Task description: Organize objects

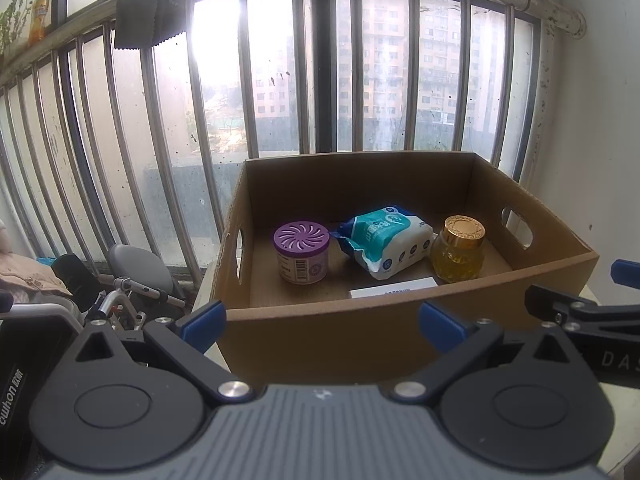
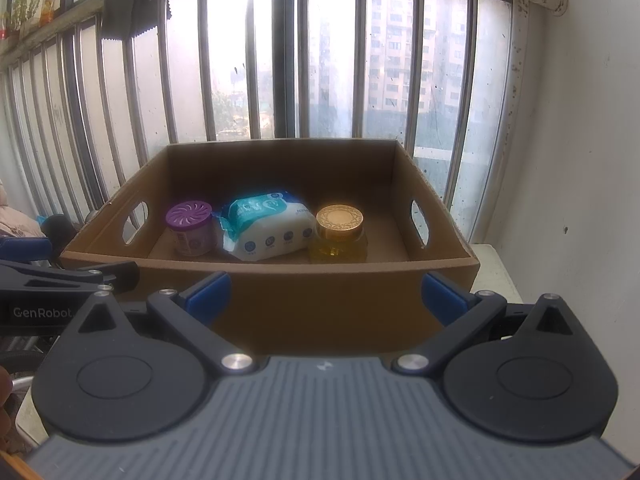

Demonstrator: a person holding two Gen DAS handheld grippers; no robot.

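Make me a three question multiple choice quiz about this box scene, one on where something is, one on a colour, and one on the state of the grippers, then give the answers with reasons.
1. In the box, the wipes pack lies:
A. between the purple-lid can and the jar
B. outside the box
C. on top of the jar

2. The jar has a lid that is:
A. purple
B. gold
C. blue

3. The left gripper and right gripper are:
A. both shut on the box
B. one holding the jar
C. both open and holding nothing

Answers:
1. A: both views show the can to the left of the pack and the jar to its right, in one row.
2. B: the round lid is gold over yellow glass.
3. C: each gripper's blue fingers stand wide apart before the box's near wall, with nothing between them.
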